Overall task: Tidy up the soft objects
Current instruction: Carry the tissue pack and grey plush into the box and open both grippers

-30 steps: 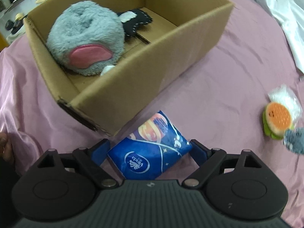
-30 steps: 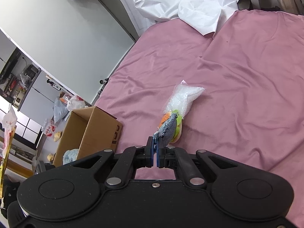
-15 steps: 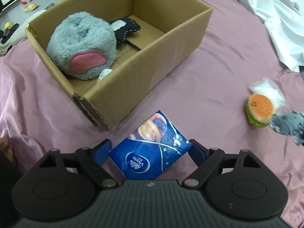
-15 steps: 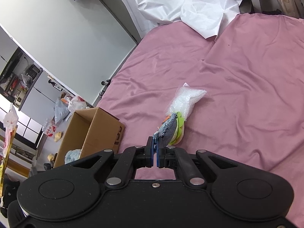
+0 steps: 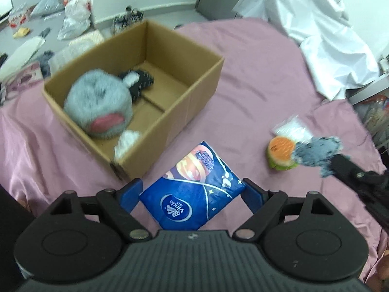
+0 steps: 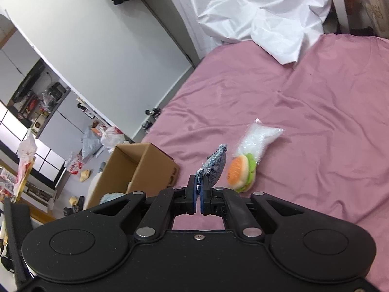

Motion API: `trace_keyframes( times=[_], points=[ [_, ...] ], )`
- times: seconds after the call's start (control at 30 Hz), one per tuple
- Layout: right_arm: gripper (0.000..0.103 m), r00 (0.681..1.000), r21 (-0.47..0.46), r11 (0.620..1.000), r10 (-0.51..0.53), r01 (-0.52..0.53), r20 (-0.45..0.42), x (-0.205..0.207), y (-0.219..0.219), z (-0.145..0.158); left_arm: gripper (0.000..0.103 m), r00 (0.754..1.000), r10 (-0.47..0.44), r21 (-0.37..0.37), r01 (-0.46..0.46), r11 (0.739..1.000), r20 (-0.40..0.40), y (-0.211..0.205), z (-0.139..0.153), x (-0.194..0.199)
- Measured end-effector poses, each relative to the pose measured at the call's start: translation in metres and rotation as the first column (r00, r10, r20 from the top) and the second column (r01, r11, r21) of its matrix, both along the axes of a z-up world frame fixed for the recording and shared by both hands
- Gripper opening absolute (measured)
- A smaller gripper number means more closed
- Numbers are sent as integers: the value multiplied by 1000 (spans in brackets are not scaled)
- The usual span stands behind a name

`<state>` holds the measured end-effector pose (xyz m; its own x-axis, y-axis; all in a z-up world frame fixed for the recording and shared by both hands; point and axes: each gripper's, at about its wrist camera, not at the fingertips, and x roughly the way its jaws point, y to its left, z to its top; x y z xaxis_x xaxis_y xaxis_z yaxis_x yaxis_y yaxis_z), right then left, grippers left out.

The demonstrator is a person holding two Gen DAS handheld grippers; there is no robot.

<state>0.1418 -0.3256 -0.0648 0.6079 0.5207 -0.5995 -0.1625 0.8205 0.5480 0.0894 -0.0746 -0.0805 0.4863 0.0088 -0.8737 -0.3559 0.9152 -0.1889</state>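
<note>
A: Broadly, a mauve satin sheet [image 5: 255,77] covered the bed, with a crumpled white plastic sheet [image 6: 255,17] heaped at its far edge. What sat on it?

B: An open cardboard box [image 5: 175,112] stood on the sheet toward the bed's edge. Inside lay a large grey plush toy [image 5: 97,104] with a pink patch, a black-and-white soft toy [image 5: 138,82] behind it, and a small white soft item [image 5: 126,141] at the box's near corner.

A: And the grippers?

B: The left gripper [image 5: 192,192] held a blue Vinda tissue pack [image 5: 194,194] between its blue pads, jaws spread wide and pressed on the pack's two ends, lifted clear of the sheet just in front of the box. The right gripper [image 6: 199,189] had its jaws pressed together, pinching the edge of a small blue-grey fabric pouch [image 6: 216,165], which hung above the sheet.

A: Anything loose?

B: A burger-shaped plush [image 6: 240,172], orange bun over green, rested on the sheet just beside the pouch, touching a clear bag of white filling [image 6: 260,136] behind it. Beyond the bed, bags and clutter [image 5: 73,12] littered the floor.
</note>
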Motion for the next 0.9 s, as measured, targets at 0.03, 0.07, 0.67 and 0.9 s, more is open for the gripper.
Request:
trace_keyframes(
  times=[0.03,0.07,0.67,0.9],
  points=[
    [3,1000,4,1000,5,-5,9,0,2,2,86,1000,-2,0,2,1000,13,1,4,1],
    [3,1000,3,1000,8,-8,15,-1,3,4,86,1000,-3,-1,3,1000,26,3,9,1],
    [3,987,12,999,44,-46,154,-3,47,42,86,986,-28,69,17,997,164,73,67,21],
    [3,982,34,996,74,-81,176,1,74,47,86,983,-24,75,10,997,180,101,74,29]
  ],
)
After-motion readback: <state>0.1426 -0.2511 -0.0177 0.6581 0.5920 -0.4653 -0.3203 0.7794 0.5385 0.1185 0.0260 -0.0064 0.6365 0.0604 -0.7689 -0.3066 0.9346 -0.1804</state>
